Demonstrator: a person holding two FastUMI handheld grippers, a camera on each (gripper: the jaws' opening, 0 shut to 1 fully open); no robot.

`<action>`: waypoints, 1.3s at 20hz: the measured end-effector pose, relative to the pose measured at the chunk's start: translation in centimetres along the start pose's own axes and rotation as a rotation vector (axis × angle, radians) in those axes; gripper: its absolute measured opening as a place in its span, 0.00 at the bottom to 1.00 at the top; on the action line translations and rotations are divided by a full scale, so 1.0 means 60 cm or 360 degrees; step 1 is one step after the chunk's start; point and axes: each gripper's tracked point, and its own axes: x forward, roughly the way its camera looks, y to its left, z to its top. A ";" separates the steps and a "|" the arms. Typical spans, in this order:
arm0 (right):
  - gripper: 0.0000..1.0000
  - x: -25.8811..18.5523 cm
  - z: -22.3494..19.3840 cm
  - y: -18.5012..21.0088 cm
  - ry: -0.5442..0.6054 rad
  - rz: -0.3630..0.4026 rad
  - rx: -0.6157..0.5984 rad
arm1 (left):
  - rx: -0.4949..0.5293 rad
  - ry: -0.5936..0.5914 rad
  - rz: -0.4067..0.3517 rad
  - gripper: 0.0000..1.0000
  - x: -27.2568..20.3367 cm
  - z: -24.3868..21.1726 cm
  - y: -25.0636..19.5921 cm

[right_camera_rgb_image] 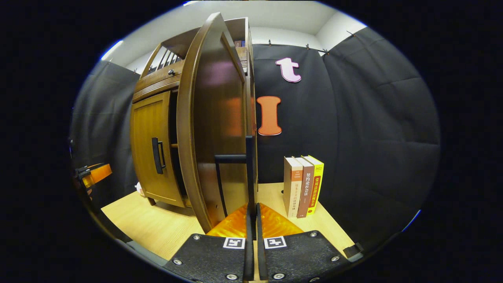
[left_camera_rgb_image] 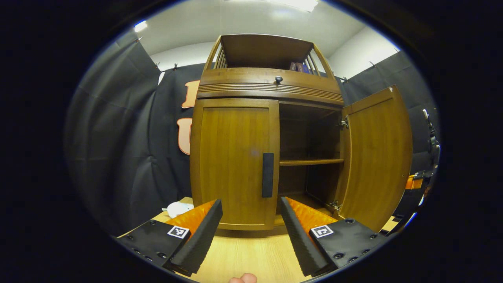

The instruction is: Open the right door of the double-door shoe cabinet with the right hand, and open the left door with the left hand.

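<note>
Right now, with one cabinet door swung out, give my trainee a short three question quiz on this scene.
1. True or false: the left door of the shoe cabinet is closed.
2. What is the right gripper clamped on? A) the shelf B) the right door handle C) a book
3. Fill in: the left gripper faces the left door handle with its fingers ____.

Key: 1 true. 2 B; the right door stands swung out. 3 open, not touching the handle.
</note>
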 end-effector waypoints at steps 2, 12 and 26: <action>0.09 0.003 0.000 -0.023 0.0004 0.0068 0.0044 | -0.0003 0.0003 0.0033 0.96 0.006 0.000 -0.016; 0.14 -0.063 -0.009 -0.059 0.0008 0.0137 0.0063 | 0.0051 0.0058 0.0138 0.94 0.023 -0.019 -0.055; 0.82 -0.131 0.034 0.047 -0.0145 -0.0027 0.0070 | -0.0007 0.0107 -0.0038 0.94 0.122 -0.018 -0.090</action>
